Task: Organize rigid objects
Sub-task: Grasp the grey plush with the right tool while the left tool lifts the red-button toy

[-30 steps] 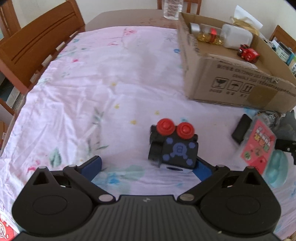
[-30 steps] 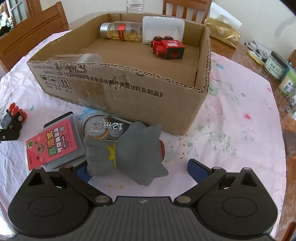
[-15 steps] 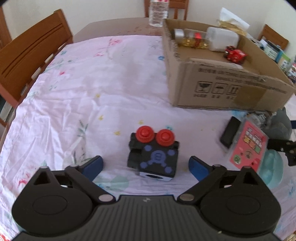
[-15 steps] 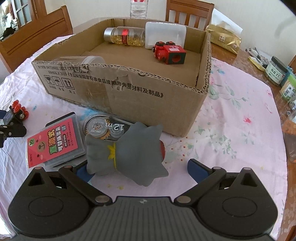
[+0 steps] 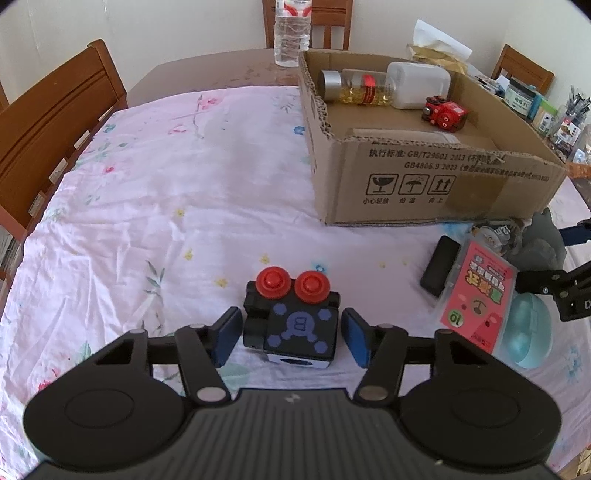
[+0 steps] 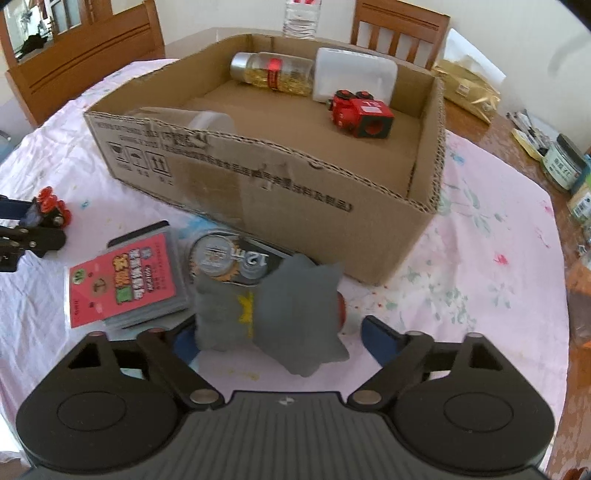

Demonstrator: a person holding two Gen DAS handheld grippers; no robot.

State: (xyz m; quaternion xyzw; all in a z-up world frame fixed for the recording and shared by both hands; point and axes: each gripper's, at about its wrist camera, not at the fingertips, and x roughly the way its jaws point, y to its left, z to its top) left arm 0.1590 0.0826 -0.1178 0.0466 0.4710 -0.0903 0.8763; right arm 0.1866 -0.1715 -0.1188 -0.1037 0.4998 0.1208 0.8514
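Observation:
A black toy cube with two red knobs [image 5: 291, 325] sits on the pink floral cloth between the blue pads of my left gripper [image 5: 291, 338]. The pads stand close on each side with small gaps. The cube also shows far left in the right wrist view [image 6: 48, 210]. My right gripper [image 6: 280, 336] is open around a grey plush toy [image 6: 280, 310]. A cardboard box [image 5: 424, 192] holds a pill bottle [image 5: 354, 86], a white container [image 5: 417, 85] and a red toy cube [image 5: 445, 114].
A pink card pack [image 6: 122, 284], a black flat item [image 5: 439, 266], a tape measure [image 6: 229, 254] and a teal round object [image 5: 528, 332] lie by the box. Wooden chairs [image 5: 48, 129] surround the table. A water bottle [image 5: 291, 33] stands behind the box. Jars [image 6: 565, 166] are at right.
My left gripper has centred on the black cube and its pads have closed in from wide open to just beside it. The right gripper has moved a little closer over the plush.

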